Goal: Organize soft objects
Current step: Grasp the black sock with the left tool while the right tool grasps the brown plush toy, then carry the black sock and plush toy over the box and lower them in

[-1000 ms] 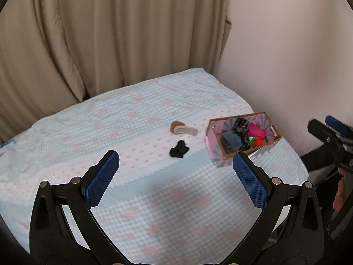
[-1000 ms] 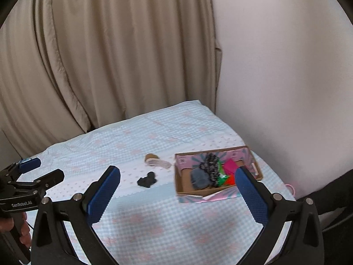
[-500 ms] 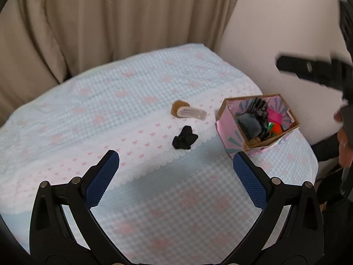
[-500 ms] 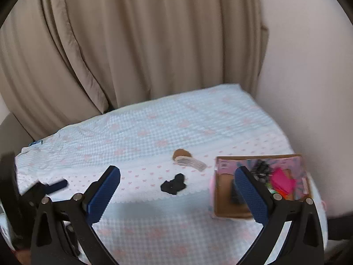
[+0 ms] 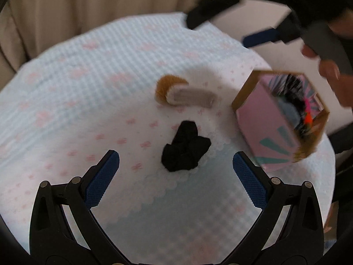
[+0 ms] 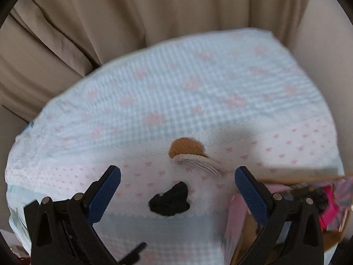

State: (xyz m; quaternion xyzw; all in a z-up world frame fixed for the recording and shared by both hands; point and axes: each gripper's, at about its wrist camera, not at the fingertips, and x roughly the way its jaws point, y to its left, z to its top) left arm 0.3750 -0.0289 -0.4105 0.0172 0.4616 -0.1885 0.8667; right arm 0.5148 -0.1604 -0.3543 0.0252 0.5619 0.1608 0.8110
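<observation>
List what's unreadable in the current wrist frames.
- Box contents, left wrist view: motion-blurred; only dark, pink and orange shapes.
- Box, right wrist view: behind the right gripper's jaws, cut off by the frame edge.
- Black cloth: crumpled, garment type unclear.
- Right gripper, left wrist view: smeared.

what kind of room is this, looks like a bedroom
Probably a bedroom: a soft surface under a pale blue gingham cover with pink bows, like a bed, beige pleated curtains behind it, and a pink cardboard box of small soft items.
</observation>
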